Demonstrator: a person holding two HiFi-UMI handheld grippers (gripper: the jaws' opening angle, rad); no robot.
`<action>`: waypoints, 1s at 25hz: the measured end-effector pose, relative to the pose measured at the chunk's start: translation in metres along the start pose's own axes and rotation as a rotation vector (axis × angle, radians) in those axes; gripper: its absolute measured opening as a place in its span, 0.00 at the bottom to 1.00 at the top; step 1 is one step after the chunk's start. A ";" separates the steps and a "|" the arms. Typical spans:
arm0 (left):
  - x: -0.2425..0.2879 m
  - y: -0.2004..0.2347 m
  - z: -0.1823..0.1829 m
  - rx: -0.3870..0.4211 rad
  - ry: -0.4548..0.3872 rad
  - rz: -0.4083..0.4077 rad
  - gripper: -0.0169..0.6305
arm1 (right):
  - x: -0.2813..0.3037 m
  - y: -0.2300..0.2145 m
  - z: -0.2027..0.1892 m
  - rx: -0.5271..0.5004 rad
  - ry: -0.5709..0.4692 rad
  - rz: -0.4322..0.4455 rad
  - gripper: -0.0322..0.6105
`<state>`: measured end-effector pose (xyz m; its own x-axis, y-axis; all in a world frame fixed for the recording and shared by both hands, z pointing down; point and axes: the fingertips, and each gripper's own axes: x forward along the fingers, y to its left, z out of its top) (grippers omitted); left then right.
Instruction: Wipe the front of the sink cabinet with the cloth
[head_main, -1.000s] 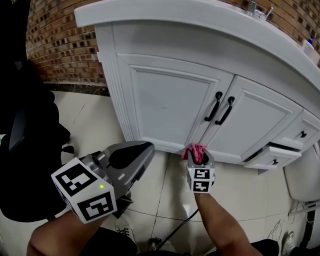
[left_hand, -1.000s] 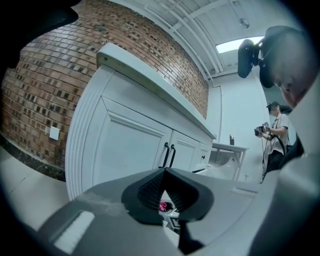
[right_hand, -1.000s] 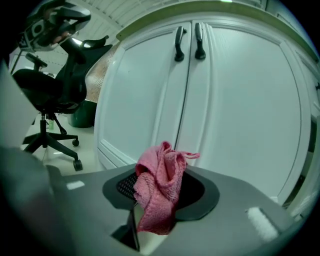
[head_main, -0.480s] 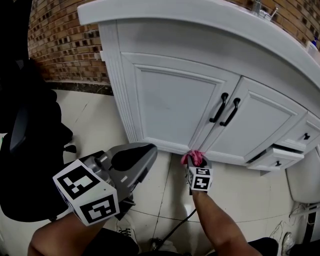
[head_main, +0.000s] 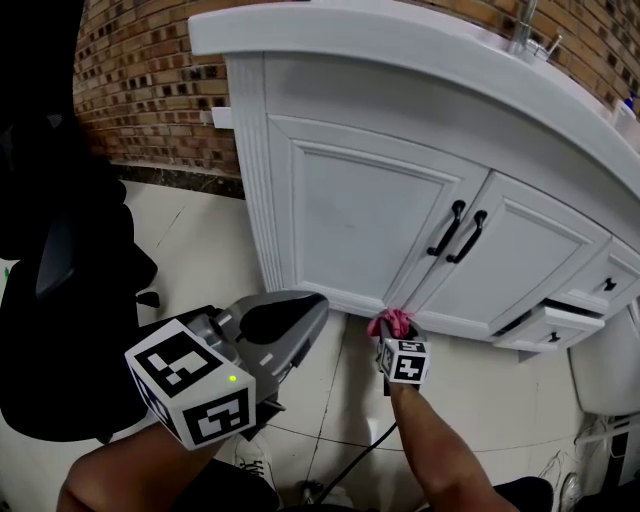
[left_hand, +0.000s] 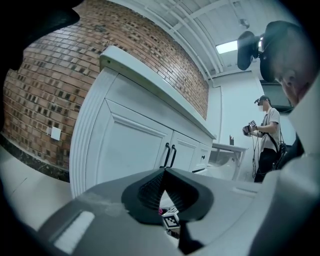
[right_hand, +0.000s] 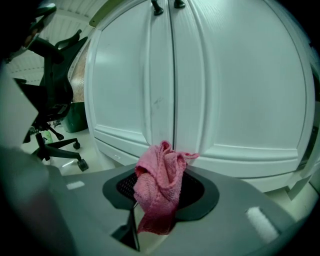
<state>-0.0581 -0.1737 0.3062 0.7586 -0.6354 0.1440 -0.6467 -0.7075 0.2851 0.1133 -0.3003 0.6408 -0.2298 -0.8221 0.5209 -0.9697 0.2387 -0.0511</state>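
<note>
step: wipe low front | right gripper (head_main: 398, 338) jaws clamp pink cloth (head_main: 390, 322), lower centre, near sink cabinet (head_main: 360, 220) bottom rail | left gripper (head_main: 285, 325) jaws together, empty, lower left | tip: press cloth flat, overlap strokes

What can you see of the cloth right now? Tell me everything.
The cloth is pink, with a knitted, terry-like weave, bunched into a crumpled wad. The right gripper is shut on it: its upper folds stand above the fingers, a tail hangs below. It sits low before the sink cabinet, near the seam between the two doors; contact with the cabinet cannot be confirmed.
</note>
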 end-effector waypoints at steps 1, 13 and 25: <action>-0.001 0.001 0.000 0.000 -0.001 0.002 0.04 | 0.000 0.000 0.000 0.011 0.010 0.015 0.32; -0.015 0.012 0.026 -0.077 -0.107 0.038 0.04 | -0.066 0.051 0.050 -0.097 -0.080 0.175 0.32; -0.021 -0.013 0.038 0.042 -0.131 -0.003 0.04 | -0.225 0.095 0.316 -0.377 -0.706 0.028 0.32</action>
<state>-0.0687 -0.1631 0.2633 0.7455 -0.6662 0.0176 -0.6492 -0.7200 0.2450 0.0474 -0.2562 0.2493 -0.3735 -0.9163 -0.1448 -0.8988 0.3188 0.3008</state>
